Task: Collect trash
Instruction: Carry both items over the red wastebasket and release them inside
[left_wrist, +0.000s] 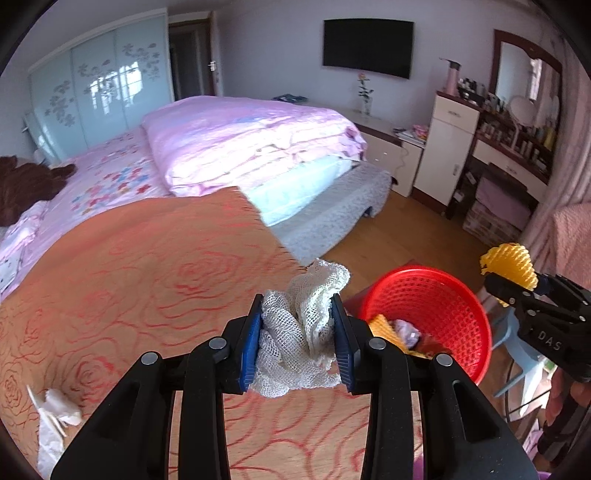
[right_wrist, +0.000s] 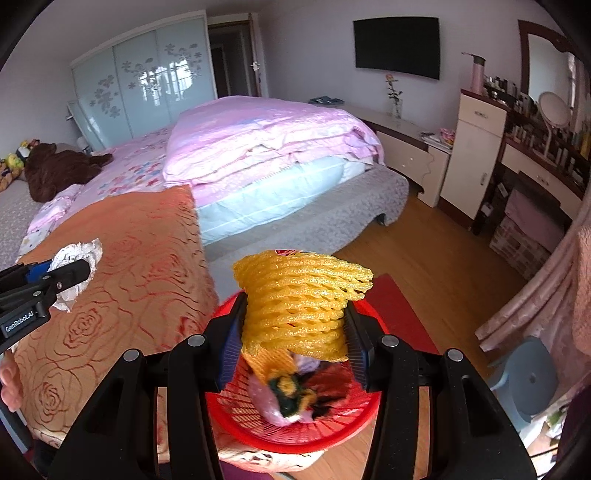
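My left gripper (left_wrist: 297, 314) is shut on a white foam net (left_wrist: 306, 325) and holds it above the orange rose-patterned cloth (left_wrist: 147, 288), left of the red basket (left_wrist: 443, 295). My right gripper (right_wrist: 295, 325) is shut on a yellow foam net (right_wrist: 303, 295) and holds it right over the red basket (right_wrist: 295, 421), which holds several pieces of trash. The right gripper with the yellow net (left_wrist: 509, 266) shows at the right of the left wrist view. The left gripper with the white net (right_wrist: 74, 266) shows at the left of the right wrist view.
White crumpled tissue (left_wrist: 55, 417) lies on the orange cloth at the lower left. A bed with a pink quilt (left_wrist: 240, 136) stands behind. A blue plastic stool (right_wrist: 528, 380) stands right of the basket. A dressing table (right_wrist: 535, 155) lines the right wall.
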